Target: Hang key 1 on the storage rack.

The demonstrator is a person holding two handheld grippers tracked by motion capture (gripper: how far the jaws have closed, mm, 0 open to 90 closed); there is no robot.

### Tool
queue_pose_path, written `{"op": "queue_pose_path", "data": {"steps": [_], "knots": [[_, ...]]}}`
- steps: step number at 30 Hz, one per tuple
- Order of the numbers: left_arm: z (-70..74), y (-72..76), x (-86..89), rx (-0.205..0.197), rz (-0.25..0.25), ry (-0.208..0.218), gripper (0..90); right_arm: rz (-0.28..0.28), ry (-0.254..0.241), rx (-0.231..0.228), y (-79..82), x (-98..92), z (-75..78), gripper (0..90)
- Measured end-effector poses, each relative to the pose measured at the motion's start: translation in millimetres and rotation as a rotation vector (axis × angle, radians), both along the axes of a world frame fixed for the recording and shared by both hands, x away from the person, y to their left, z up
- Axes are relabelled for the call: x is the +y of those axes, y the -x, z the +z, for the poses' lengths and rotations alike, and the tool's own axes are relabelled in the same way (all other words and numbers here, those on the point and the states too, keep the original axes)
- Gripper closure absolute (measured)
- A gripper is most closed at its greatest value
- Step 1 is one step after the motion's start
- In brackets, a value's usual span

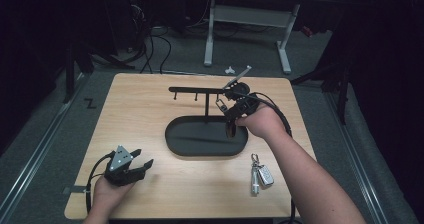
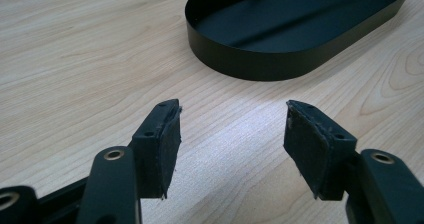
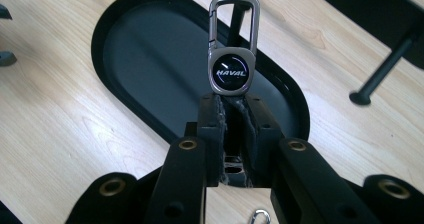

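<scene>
- The right claw (image 3: pixel 231 109) is pinched on a metal keychain (image 3: pixel 232 59), its two black jaws pressed together on the lower end of the fob, as the right gripper view shows.
- The keychain stands upright out of the jaws: a grey metal body with a round dark badge that reads "HAVAL" in pale letters, and a carabiner clip loop on top.
- In the high view the right claw (image 1: pixel 226 104) is held up over the far right end of the oval tray (image 1: pixel 206 151), with the keychain (image 1: pixel 220 104) just beside the upright post of the black hook rack (image 1: pixel 200 90).
- The rack's horizontal bar carries small hooks hanging down; I cannot tell whether the clip touches any of them.
- The black oval tray lies in the middle of the wooden bench (image 1: pixel 140 119); the rack's post rises from its far rim.
- A second set, a car key fob with a metal clip (image 1: pixel 260 176), lies flat on the bench near the right forearm, well apart from the tray. Any writing on it is too small to read.
- The left claw (image 2: pixel 232 134) is spread, with only bare wood between its pads.
- In the high view the left claw (image 1: pixel 140 161) rests low at the near left corner of the bench, pointing toward the tray.
</scene>
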State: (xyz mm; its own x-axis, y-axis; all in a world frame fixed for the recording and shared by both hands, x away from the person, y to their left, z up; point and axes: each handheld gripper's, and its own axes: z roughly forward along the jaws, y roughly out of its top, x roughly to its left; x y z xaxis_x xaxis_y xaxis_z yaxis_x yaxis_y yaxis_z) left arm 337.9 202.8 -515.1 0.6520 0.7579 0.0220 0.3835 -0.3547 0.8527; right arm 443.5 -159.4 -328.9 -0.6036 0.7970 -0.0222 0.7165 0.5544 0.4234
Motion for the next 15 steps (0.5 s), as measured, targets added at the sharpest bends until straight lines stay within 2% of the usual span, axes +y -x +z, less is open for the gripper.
{"op": "queue_pose_path", "data": {"steps": [15], "knots": [[-0.5,-0.2,-0.4,0.005,-0.005,-0.002,40.0,-0.009,-0.011,-0.01,-13.9,6.4,-2.8,80.5]]}}
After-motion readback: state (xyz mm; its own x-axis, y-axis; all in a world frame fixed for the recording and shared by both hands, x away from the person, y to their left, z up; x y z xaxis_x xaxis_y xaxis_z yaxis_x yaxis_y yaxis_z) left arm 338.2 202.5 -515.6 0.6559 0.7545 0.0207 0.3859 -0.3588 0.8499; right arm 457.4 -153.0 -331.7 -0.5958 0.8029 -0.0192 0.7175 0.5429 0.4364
